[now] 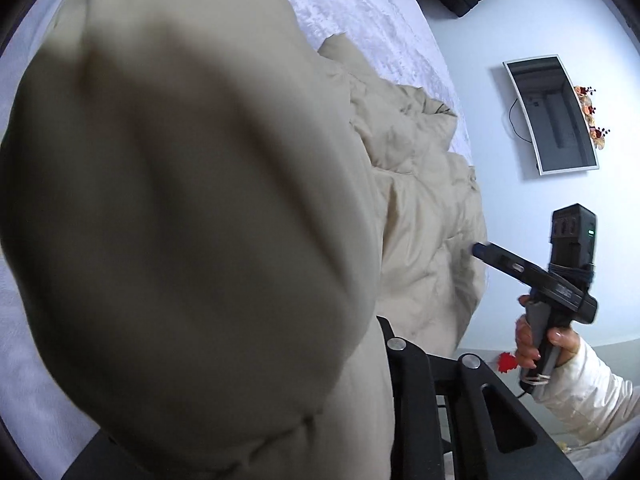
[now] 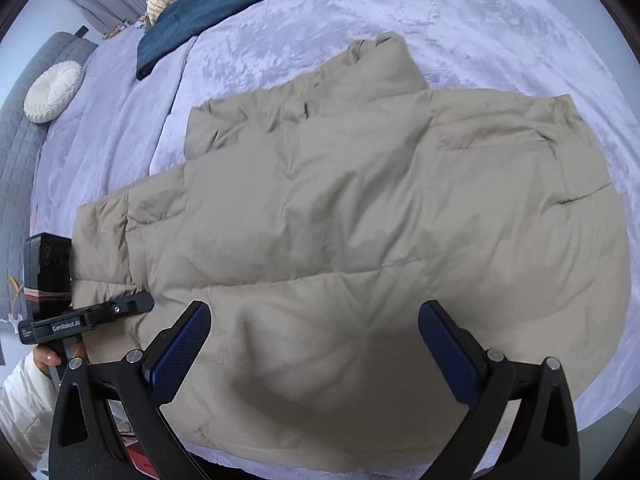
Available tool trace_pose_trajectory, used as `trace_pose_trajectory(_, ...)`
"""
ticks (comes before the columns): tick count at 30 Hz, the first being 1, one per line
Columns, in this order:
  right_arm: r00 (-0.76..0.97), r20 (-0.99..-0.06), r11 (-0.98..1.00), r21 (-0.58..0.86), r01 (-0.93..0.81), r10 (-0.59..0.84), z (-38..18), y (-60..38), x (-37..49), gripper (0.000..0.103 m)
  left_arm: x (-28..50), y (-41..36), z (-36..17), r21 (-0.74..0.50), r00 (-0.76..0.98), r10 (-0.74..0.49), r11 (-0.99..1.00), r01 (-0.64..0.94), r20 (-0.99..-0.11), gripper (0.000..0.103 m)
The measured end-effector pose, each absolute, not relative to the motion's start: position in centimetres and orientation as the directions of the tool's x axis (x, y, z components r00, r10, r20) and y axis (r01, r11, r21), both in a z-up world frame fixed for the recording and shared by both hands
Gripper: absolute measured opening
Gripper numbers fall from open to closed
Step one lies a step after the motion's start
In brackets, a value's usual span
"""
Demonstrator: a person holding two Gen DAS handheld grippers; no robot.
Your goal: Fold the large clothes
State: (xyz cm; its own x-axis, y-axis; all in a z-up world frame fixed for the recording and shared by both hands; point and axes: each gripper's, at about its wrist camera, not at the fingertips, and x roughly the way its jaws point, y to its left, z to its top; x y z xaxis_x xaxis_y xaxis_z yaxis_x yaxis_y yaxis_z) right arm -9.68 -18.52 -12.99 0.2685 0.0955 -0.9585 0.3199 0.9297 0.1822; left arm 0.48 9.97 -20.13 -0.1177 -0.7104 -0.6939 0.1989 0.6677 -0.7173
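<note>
Beige puffer jacket [image 2: 320, 220] lies spread on lavender bedspread [image 2: 480, 20], hem nearest the lens. Right gripper [image 2: 314, 344]: blue pads [image 2: 182, 344] wide apart above the hem, pinching nothing. Left gripper [image 2: 136, 304], printed "GenRobot.AI", is at the jacket's sleeve; its fingertips are hidden by fabric, so grip undetermined.
</note>
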Motion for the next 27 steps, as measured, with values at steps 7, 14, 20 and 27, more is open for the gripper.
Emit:
trace_pose_trajectory(7, 0.307, -0.934, 0.928, 0.268, 0.259, 0.184, -15.8, -20.7, -7.0, 0.007, -0.8, 7.1, -13.5, -0.712, -0.078, -0.71, 0.685, 0.151, -0.7, 0.029)
trace_pose_trajectory(14, 0.274, -0.908, 0.892, 0.384, 0.239, 0.318, -19.9, -22.3, -4.3, 0.002, -2.3, -0.8, -7.4, -0.691, -0.062, -0.689, 0.712, 0.128, -0.722, 0.029)
trace_pose_trajectory(20, 0.277, -0.85, 0.805, 0.519, 0.289, 0.448, -20.6, -24.8, -4.8, 0.001, -1.8, -10.2, -5.1, -0.661, -0.102, -0.655, 0.726, 0.191, -0.749, 0.029)
trace_pose_trajectory(27, 0.405, -0.789, 0.711, 0.603, 0.363, 0.462, -16.8, -31.8, -11.2, 0.003, -1.2, -19.4, -5.1, -0.717, -0.228, -0.679, 0.651, 0.249, -0.697, 0.072)
